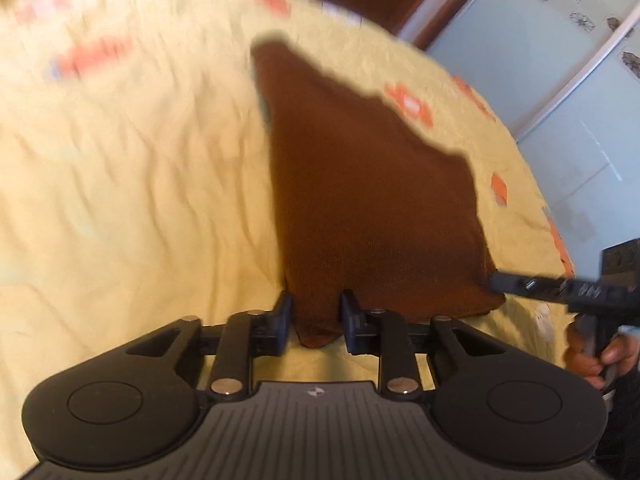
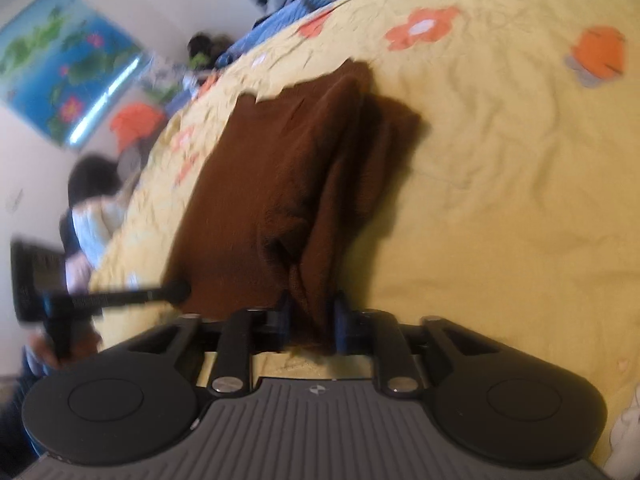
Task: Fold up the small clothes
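A small brown knit garment [image 1: 360, 184] lies on a yellow flowered bedsheet [image 1: 132, 184]. My left gripper [image 1: 316, 316] is shut on a near corner of the brown garment, cloth bunched between its jaws. The right gripper [image 1: 494, 282] shows at the right of this view, its tip at the garment's other near corner. In the right wrist view my right gripper [image 2: 310, 316] is shut on a bunched fold of the garment [image 2: 288, 168], which rises in a ridge. The left gripper [image 2: 178, 291] enters from the left, its tip on the cloth edge.
The bedsheet [image 2: 500, 184] stretches wide to the right. A person [image 2: 96, 208] sits beyond the bed's far edge at left, near an orange item [image 2: 136, 122] and a blue poster [image 2: 60, 68]. White cupboard doors [image 1: 560, 80] stand beyond the bed. A white object [image 2: 626, 436] lies at the lower right.
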Tool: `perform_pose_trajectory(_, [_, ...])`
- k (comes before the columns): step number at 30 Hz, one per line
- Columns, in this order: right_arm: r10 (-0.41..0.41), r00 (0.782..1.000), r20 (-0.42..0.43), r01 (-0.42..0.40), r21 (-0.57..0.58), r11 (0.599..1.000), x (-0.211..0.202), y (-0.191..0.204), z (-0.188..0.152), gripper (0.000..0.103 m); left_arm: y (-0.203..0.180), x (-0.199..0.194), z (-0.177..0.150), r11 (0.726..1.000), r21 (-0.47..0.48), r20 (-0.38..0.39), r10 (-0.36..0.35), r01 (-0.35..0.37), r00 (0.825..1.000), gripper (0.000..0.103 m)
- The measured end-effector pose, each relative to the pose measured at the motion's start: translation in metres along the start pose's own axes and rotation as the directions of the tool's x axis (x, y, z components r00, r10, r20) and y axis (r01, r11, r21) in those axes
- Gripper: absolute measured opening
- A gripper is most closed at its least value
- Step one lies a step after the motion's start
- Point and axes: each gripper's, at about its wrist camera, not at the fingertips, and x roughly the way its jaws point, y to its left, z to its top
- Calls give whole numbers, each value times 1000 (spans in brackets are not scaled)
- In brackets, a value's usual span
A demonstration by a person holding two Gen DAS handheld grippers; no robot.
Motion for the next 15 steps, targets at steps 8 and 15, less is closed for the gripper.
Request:
perform_pose_trajectory(8, [-22,963,269,62,-141,988,-25,62,42,65,-93,19,11,910,366,237,113,-196,965,78])
perform_pose_trajectory(15, [-159,975,155,203,-324,924,81,56,64,61,-95,74,-6,870,435,192,164,-233,968,80])
